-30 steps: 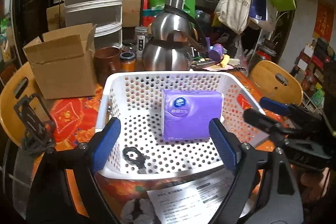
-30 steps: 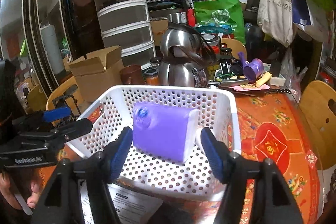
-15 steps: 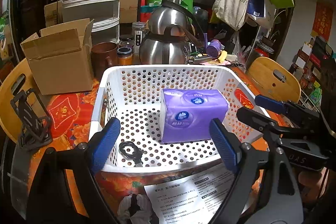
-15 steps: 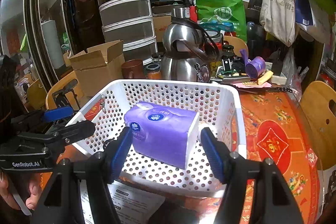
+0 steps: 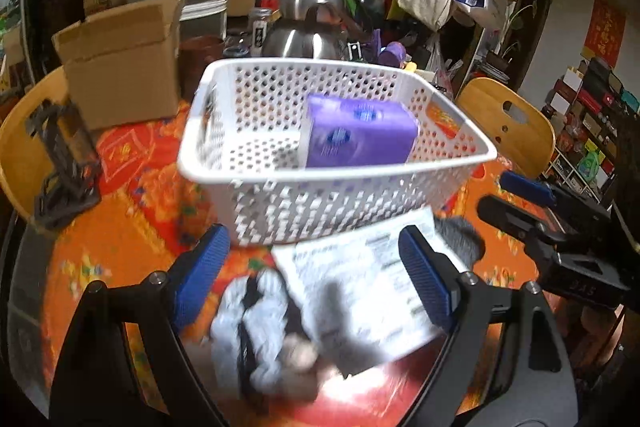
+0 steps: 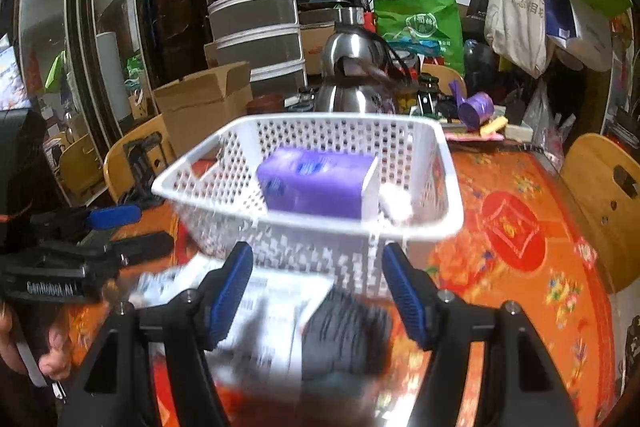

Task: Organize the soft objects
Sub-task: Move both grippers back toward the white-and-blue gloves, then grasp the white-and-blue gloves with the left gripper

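Cluttered table (image 5: 120, 239): both spread, empty grippers, left gripper (image 5: 312, 279) and right gripper (image 6: 316, 295), angle down before basket (image 5: 332, 163).

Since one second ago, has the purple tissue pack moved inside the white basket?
Yes. The purple tissue pack tipped from upright onto its side in the white basket.

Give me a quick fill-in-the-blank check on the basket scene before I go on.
1. The purple tissue pack lies inside the white ____.
2. The printed paper sheet lies on the table in ____ of the basket.
3. The cardboard box beside the basket has its flaps ____.
4. The jaws of the left gripper stand ____.

Missing words: basket; front; open; open
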A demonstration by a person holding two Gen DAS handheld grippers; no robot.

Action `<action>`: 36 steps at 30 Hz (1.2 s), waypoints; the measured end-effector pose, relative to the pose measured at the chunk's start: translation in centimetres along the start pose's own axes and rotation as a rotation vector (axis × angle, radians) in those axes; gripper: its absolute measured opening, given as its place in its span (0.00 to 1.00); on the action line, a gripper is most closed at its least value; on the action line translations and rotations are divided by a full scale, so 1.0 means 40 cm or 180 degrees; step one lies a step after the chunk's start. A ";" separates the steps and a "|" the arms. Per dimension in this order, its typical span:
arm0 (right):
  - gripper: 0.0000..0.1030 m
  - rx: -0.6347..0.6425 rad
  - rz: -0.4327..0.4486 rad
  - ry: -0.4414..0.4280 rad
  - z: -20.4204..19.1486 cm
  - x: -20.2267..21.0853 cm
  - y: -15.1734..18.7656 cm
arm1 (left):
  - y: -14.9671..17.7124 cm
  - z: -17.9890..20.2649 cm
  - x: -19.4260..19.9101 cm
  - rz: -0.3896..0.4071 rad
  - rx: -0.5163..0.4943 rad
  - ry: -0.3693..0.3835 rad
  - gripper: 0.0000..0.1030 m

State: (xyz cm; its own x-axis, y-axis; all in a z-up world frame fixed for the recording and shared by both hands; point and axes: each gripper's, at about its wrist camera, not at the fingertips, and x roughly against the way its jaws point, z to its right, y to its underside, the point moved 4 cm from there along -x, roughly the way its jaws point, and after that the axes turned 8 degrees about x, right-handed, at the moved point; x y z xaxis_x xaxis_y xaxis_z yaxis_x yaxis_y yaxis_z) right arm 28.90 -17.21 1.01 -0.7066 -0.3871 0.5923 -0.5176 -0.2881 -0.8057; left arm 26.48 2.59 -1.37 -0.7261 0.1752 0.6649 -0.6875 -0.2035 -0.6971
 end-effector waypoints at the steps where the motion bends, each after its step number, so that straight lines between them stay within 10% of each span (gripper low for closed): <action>1: 0.65 -0.0004 -0.0008 -0.0005 -0.007 0.010 0.022 | 0.017 -0.012 0.020 0.0038 0.0008 0.0007 0.83; 15: 0.65 -0.0160 0.0161 -0.0073 -0.211 0.116 0.230 | 0.220 -0.181 0.183 0.0372 0.0137 -0.0297 0.83; 23: 0.31 0.0174 0.0289 -0.0150 -0.413 0.091 0.215 | 0.260 -0.287 0.153 0.0347 0.0354 -0.0259 0.82; 36: 0.20 0.0362 0.0096 -0.0233 -0.491 -0.013 0.199 | 0.256 -0.276 0.087 0.0250 0.0312 -0.0162 0.58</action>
State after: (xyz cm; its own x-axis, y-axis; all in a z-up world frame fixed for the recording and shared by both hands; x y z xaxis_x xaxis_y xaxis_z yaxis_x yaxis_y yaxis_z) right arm 15.66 -2.09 -5.79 -0.6818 -0.4587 0.5698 -0.4357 -0.3711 -0.8200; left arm 16.76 11.75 -9.16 -0.7742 0.1065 0.6239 -0.6222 -0.3083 -0.7196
